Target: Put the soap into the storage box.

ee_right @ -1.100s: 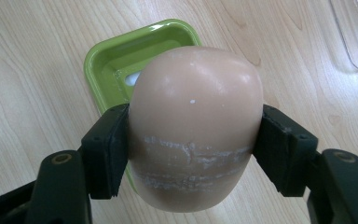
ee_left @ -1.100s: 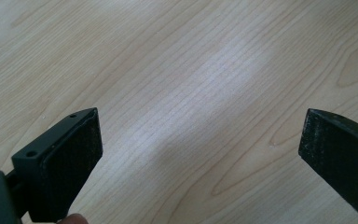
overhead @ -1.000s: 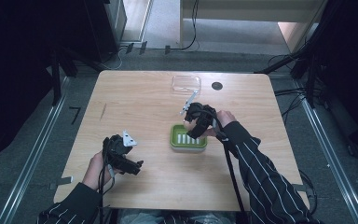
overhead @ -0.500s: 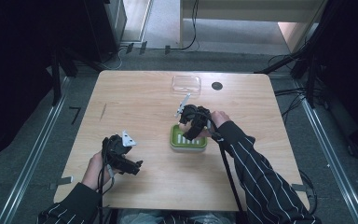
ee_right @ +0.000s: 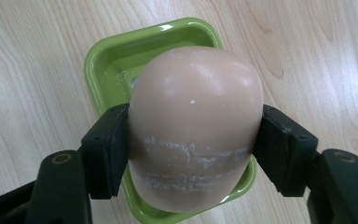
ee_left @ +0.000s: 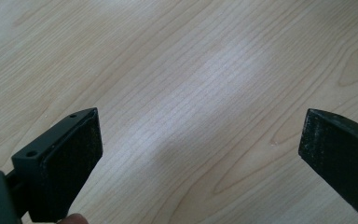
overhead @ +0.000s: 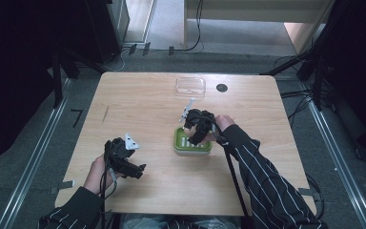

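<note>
R gripper (ee_right: 193, 154) clamps soap (ee_right: 196, 126) over green dish (ee_right: 107, 60); L gripper (ee_left: 200, 154) w/ jaws wide apart, nothing between, above bare table (ee_left: 191, 70).

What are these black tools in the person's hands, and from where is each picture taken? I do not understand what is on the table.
A person sits at a wooden table and holds a hand-operated gripper in each hand. One picture comes from a camera above the table; the other two come from small cameras riding on each gripper. The right gripper is shut on a beige bar of soap, held over a green soap dish. The left gripper is open, with nothing but bare wood between its jaws. Farther back lie a clear plastic lid and a small black disc.
</note>
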Available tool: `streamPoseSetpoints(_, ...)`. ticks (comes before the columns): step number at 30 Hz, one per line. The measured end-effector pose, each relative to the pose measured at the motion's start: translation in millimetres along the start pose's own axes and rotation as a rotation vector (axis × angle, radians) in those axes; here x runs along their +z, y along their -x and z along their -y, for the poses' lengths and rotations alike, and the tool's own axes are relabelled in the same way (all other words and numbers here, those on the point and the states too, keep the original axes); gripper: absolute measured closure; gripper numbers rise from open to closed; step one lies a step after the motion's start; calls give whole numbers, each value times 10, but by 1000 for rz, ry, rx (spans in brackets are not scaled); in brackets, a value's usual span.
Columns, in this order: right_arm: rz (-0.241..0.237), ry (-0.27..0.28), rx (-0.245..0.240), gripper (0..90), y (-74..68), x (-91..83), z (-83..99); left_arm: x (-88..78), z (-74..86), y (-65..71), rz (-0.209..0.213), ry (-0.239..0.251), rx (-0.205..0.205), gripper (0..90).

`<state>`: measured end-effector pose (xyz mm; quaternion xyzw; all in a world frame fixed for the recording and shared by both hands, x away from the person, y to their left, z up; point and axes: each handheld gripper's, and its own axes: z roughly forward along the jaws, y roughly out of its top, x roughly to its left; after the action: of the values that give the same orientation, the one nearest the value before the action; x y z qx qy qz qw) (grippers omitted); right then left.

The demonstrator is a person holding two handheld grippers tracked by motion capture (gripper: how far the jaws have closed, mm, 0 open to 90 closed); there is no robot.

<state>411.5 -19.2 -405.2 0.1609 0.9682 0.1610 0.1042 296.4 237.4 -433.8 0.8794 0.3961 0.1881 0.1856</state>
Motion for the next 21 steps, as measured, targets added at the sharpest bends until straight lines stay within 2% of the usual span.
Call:
streamPoseSetpoints(9,-5,4,-13,334,7,71,14,-2,1,1,-1,1,0,2)
streamPoseSetpoints(16,-11,-13,-14,334,0,127,20,1,1,3,-2,3,-2,2)
streamPoseSetpoints(21,-15,-1,-11,333,5,163,29,-1,2,-1,-1,1,0,2)
